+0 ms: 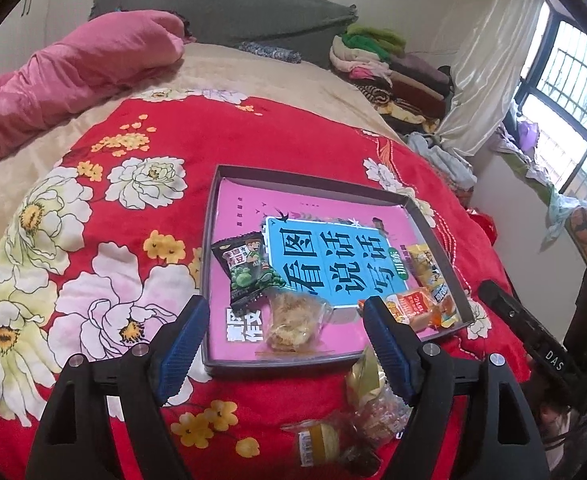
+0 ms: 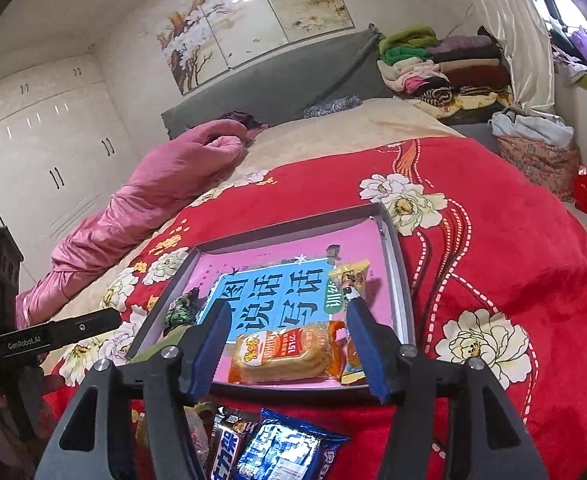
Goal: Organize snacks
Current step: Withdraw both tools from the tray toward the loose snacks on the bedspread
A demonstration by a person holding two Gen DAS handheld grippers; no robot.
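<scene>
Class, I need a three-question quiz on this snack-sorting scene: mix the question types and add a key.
1. True or false: the left tongs are shut on a packet.
2. Which lies in the tray? A) green pea packet B) blue packet C) Snickers bar
3. Fill in: the orange cake packet lies between the open right ____.

Key: 1 false; 2 A; 3 tongs.

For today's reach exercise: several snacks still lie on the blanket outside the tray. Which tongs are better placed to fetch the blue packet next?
Probably the right tongs: open, with the blue packet lying just beneath them. The left wrist view does not show that packet.
</scene>
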